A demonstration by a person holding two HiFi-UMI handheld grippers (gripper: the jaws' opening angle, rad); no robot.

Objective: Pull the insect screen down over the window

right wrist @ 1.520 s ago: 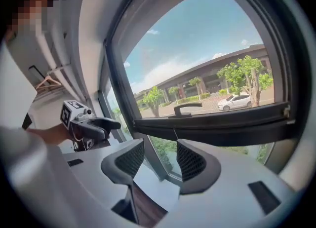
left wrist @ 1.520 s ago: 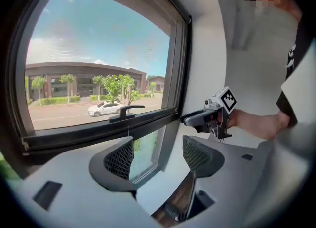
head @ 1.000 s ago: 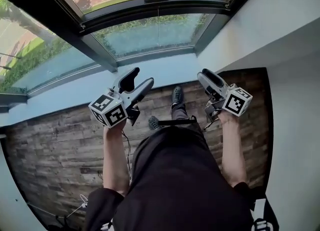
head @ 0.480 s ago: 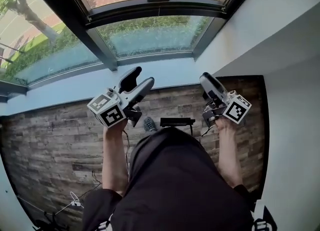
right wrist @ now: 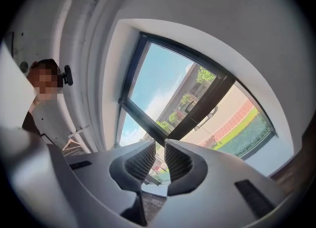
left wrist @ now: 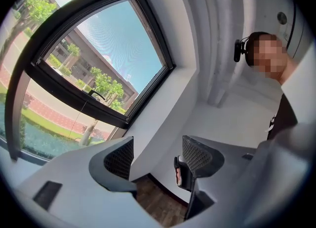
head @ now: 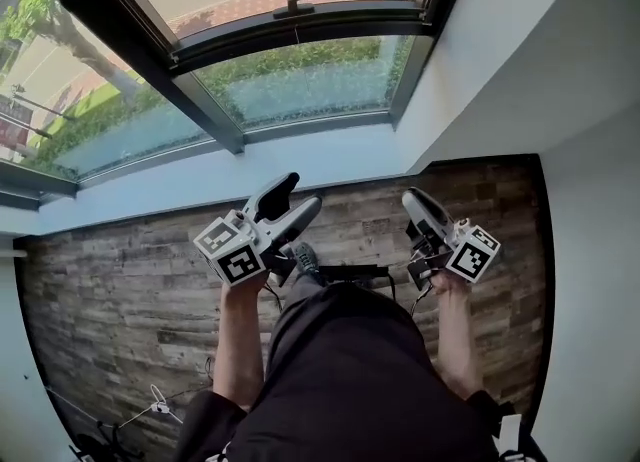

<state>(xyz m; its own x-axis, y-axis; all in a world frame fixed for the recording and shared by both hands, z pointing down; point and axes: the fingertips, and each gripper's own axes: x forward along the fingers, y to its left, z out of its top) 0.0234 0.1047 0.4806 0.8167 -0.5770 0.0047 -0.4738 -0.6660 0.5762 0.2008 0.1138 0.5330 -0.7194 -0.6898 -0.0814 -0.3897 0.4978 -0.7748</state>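
Note:
The window [head: 300, 80] has a dark frame. A dark crossbar carries a handle [head: 302, 0], and a thin cord [left wrist: 81, 118] hangs from it. In the left gripper view a fine rippled pattern lies over the sky in the upper pane; I cannot tell whether it is the mesh. My left gripper [head: 297, 195] [left wrist: 158, 155] is open and empty, held well back from the window above the floor. My right gripper [head: 415, 202] [right wrist: 160, 160] has just been closing; its pads stand almost together with nothing between them, and it is also far from the window.
A white sill [head: 300, 165] runs under the window, with a wood-plank floor [head: 120, 280] below. A white wall [head: 560, 70] rises on the right. My shoe [head: 303, 258] shows between the grippers. Cables and a hanger [head: 155, 405] lie at lower left.
Both grippers have drawn back from the window and sit lower in the head view. The right jaws have closed. More of the upper pane and the street shows.

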